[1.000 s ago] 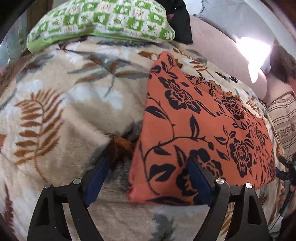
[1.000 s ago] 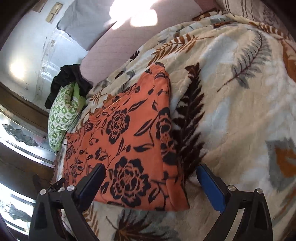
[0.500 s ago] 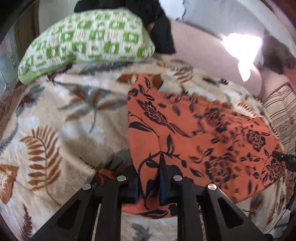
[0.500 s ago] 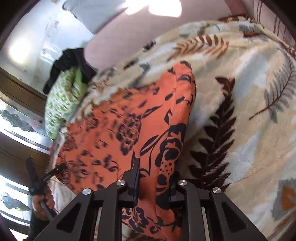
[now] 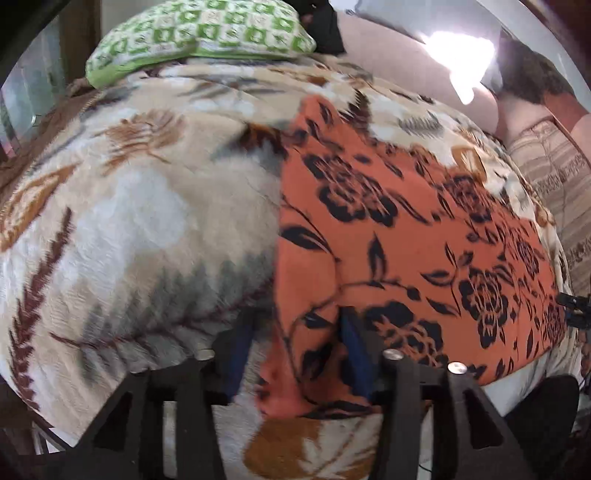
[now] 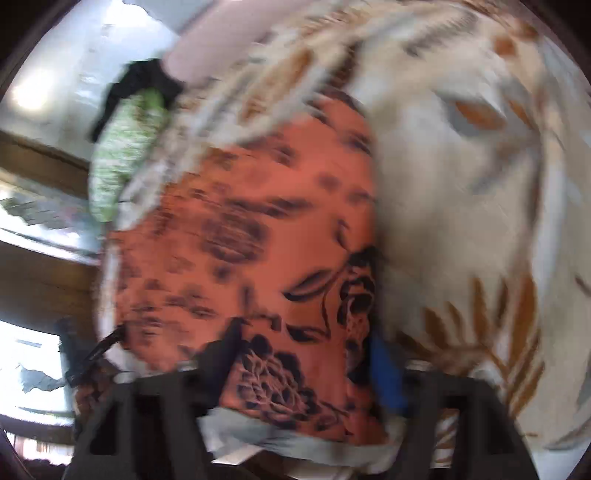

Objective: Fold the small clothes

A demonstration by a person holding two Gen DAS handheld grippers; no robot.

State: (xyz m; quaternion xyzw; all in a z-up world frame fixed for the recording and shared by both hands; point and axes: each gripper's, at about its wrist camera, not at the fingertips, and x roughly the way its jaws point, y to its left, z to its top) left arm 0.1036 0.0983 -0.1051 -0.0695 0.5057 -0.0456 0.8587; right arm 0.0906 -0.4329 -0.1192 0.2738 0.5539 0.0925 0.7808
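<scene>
Left of the orange floral cloth (image 5: 406, 236), the leaf-print blanket (image 5: 140, 206) lies bare and open. Beyond the cloth, a green checked pillow (image 5: 199, 33) blocks the far edge; to its right, a person's striped sleeve (image 5: 550, 177) crowds in.

Leaf-print blanket (image 5: 140, 206); green checked pillow (image 5: 199, 33); perhaps dark clothing (image 5: 325, 29) behind.
</scene>
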